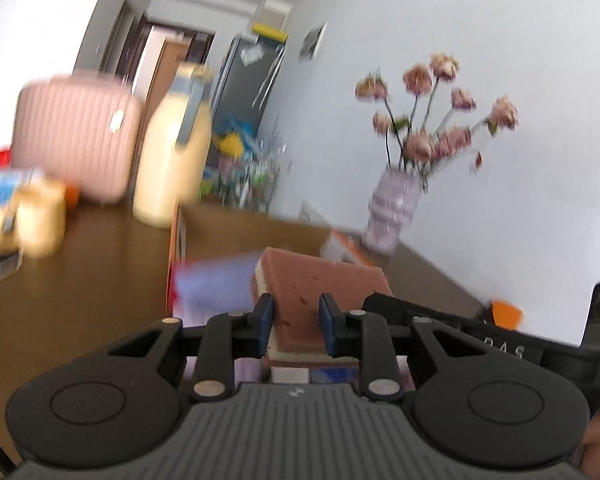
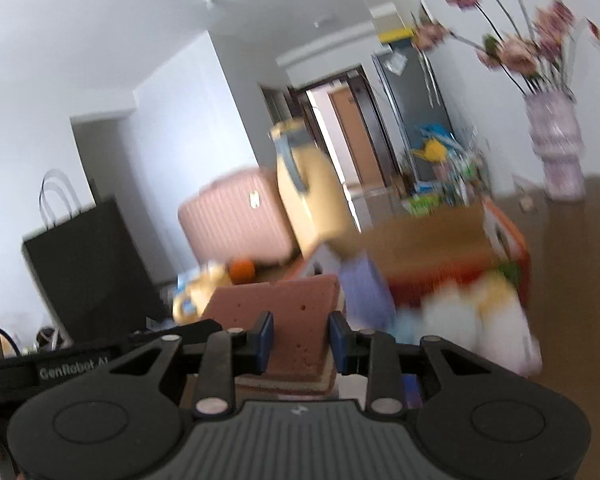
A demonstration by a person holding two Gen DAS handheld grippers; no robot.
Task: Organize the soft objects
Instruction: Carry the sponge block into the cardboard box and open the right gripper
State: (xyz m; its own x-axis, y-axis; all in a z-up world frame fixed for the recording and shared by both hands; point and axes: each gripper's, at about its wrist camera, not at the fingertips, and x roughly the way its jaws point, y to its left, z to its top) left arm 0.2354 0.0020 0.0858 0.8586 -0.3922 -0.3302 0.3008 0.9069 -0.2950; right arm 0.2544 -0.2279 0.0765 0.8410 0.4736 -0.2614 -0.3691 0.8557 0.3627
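A pink-brown sponge block (image 1: pixel 324 276) with a cream underside sits between the blue pads of my left gripper (image 1: pixel 296 316), which is shut on it above the brown table (image 1: pixel 80 300). In the right wrist view my right gripper (image 2: pixel 302 334) is likewise shut on a pink-brown sponge block (image 2: pixel 284 304). Whether both hold one block or separate ones, I cannot tell. Each gripper's black body shows beside the other. Behind stands an open cardboard box (image 2: pixel 420 240) with an orange side, a blurred purple soft item (image 2: pixel 364 292) at its rim, and a white and yellow plush (image 2: pixel 480 312) in front.
On the table are a pink ribbed case (image 1: pixel 76 132), a tall cream bottle (image 1: pixel 172 152), a cream mug (image 1: pixel 32 216) and a lilac vase of pink flowers (image 1: pixel 392 208) by the white wall. A black paper bag (image 2: pixel 88 264) stands at the left in the right wrist view.
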